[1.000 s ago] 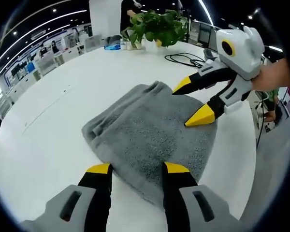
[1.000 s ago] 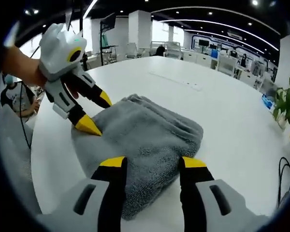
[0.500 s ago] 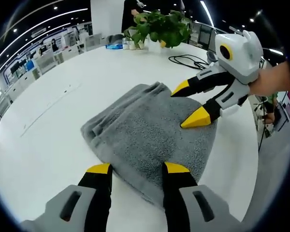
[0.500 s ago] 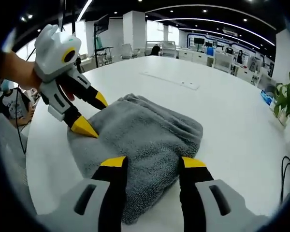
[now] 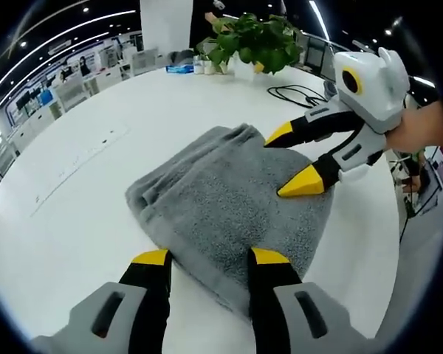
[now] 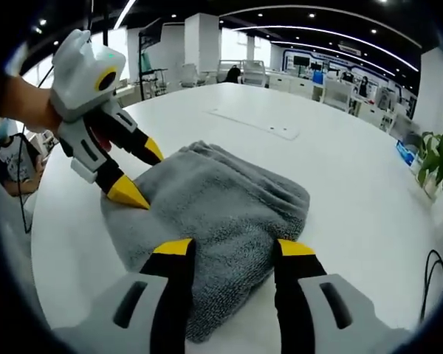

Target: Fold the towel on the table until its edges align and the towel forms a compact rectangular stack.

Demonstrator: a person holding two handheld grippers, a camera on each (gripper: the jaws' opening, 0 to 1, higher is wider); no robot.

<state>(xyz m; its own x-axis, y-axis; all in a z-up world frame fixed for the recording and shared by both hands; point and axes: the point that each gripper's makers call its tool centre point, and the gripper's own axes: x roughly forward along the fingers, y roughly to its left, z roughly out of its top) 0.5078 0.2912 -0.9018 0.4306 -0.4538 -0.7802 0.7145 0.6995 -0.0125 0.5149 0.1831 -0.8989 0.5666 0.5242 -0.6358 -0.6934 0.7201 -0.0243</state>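
1. While both grippers are hovering at opposite edges, the grey towel point(image 5: 229, 203) is lying folded into a thick stack on the white table point(image 5: 74, 214), towards the table's near rim rather than its middle.
2. Its long axis is running, in the left gripper view, from the near edge between the left gripper's jaws up and away towards the potted plant point(image 5: 255, 40); the layered, bunched ends are showing at the far corner.
3. In the right gripper view the same towel point(image 6: 214, 214) is stretching from lower left to upper right, with the rounded fold facing the open table point(image 6: 340, 169).
4. The left gripper point(image 5: 210, 258) is sitting with its yellow-tipped jaws spread apart, straddling the towel's near edge, gripping nothing.
5. The right gripper point(image 6: 232, 247) is likewise holding its jaws apart over its own near edge of the cloth, nothing pinched between them.
6. Seen from the left gripper view, the right gripper point(image 5: 292, 158) is angling its tips down at the towel's right side, lower tip touching or just above the pile; I cannot tell which.
7. A black cable point(image 5: 292, 92) is lying coiled near the plant, well apart from the towel.
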